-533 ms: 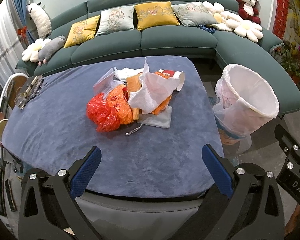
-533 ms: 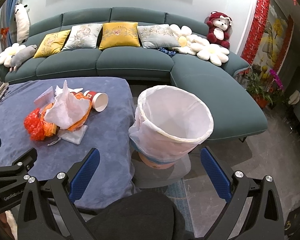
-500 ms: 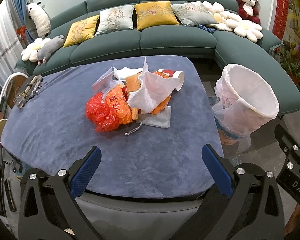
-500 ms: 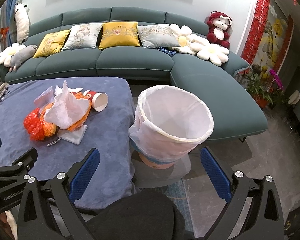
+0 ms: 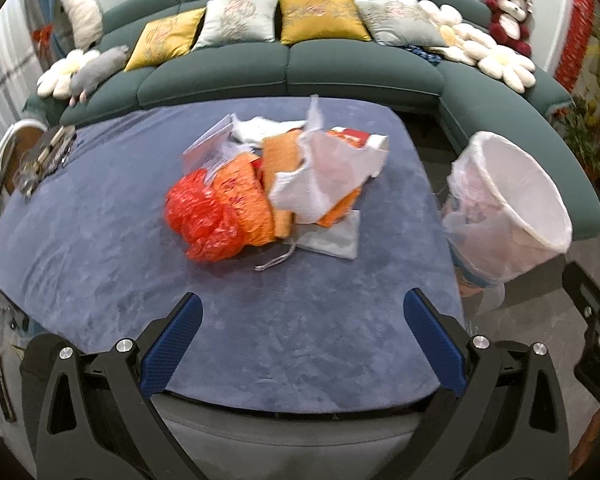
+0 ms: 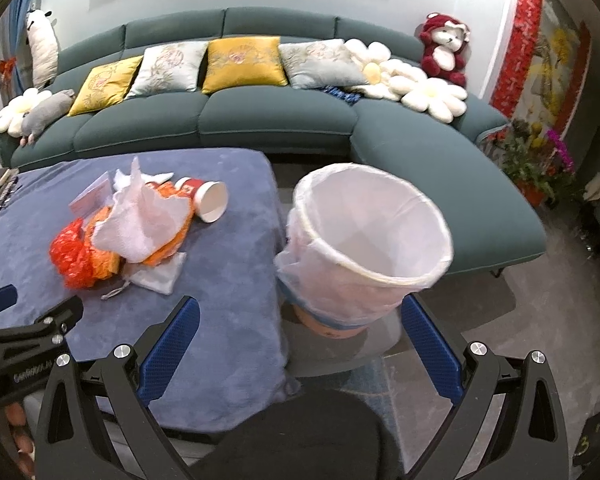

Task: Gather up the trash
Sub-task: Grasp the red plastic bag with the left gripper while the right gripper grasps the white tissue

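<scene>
A pile of trash lies mid-table on the blue cloth (image 5: 100, 248): a red plastic bag (image 5: 198, 216), orange wrappers (image 5: 240, 196), a white plastic bag (image 5: 324, 184), a grey drawstring pouch (image 5: 332, 240) and a red paper cup (image 6: 204, 198) on its side. A bin lined with a white bag (image 6: 364, 236) stands on the floor to the right of the table; it also shows in the left wrist view (image 5: 508, 208). My left gripper (image 5: 302, 344) is open and empty above the table's near edge. My right gripper (image 6: 298, 350) is open and empty, near the bin.
A green sectional sofa (image 6: 276, 120) with cushions and plush toys curves behind the table and bin. Keys and small items (image 5: 44, 156) lie at the table's far left. Potted flowers (image 6: 540, 160) stand at the right.
Both views have shifted slightly and blurred, and the trash pile looks a little closer to the left gripper. Both grippers stay open and nothing on the table has moved.
</scene>
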The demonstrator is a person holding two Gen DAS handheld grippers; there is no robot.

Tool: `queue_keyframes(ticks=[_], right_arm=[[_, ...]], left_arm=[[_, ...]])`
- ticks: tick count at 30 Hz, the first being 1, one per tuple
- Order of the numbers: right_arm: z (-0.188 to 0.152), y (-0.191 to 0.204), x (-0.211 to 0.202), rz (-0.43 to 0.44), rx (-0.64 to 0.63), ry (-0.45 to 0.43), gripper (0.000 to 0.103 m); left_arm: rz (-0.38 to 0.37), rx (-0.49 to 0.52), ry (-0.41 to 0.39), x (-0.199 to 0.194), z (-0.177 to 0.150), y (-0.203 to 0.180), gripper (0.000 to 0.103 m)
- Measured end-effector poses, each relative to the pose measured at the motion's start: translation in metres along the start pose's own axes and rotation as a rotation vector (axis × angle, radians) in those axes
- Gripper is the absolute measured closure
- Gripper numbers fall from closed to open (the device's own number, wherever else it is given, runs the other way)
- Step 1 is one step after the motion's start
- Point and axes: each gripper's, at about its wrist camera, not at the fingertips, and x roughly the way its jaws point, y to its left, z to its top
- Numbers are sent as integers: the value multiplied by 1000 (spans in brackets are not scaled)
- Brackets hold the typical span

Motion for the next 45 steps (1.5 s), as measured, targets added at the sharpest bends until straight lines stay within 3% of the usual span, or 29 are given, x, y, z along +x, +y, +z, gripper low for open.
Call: queue_keyframes(ticks=[13, 19, 22, 26, 30, 34, 36, 38, 40, 45], right_arm=[[41, 100, 41, 138, -51, 34, 7], [61, 155, 68, 210, -79, 53, 9], [70, 175, 79, 223, -84, 64, 10], [80, 199, 100, 219, -96, 93, 21], [82, 210, 120, 206, -93, 123, 28], [75, 212, 138, 206, -96, 169, 52], [70, 211, 147, 217, -91, 196, 67], [65, 208, 153, 240, -74, 222, 85], [61, 205, 155, 261, -62, 238, 95], [57, 196, 143, 293, -55, 219, 100]], left_arm=[[63, -162, 27, 42, 28, 100, 7], [102, -192, 29, 66, 46, 137, 7], [86, -235, 62, 85, 55, 155, 7], [7, -313, 104, 108, 61, 171, 7], [-9, -311, 129, 127, 64, 170, 7], [-1, -287, 152, 144, 66, 164, 7], [-10, -288, 167, 151, 66, 163, 15], [-37, -291, 187, 156, 67, 163, 30], [-56, -291, 195, 156, 65, 161, 44], [-59, -269, 175, 143, 61, 154, 73]])
